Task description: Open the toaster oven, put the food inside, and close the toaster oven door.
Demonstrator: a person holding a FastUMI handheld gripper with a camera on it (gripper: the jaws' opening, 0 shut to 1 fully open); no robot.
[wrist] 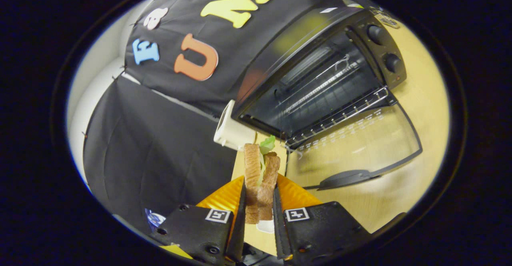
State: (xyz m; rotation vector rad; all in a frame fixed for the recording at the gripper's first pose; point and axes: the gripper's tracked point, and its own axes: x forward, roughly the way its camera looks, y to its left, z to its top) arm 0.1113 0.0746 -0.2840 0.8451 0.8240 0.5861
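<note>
My gripper (259,208) is shut on a sandwich (260,178), two slices of toasted bread with green lettuce (267,144) sticking out at the far end. The sandwich stands on edge between the fingers and is lifted above the wooden table (420,94). Beyond it sits the black toaster oven (316,70) with its glass door (360,146) folded down flat onto the table. The wire rack (340,114) is slid partly out over the door. The oven's cavity is dark and holds nothing that I can see.
A white box-like object (232,130) stands at the oven's near left corner, just ahead of the sandwich. An orange plate (228,198) lies under the fingers. Two knobs (384,46) sit on the oven's right panel. The door handle (348,178) lies toward me.
</note>
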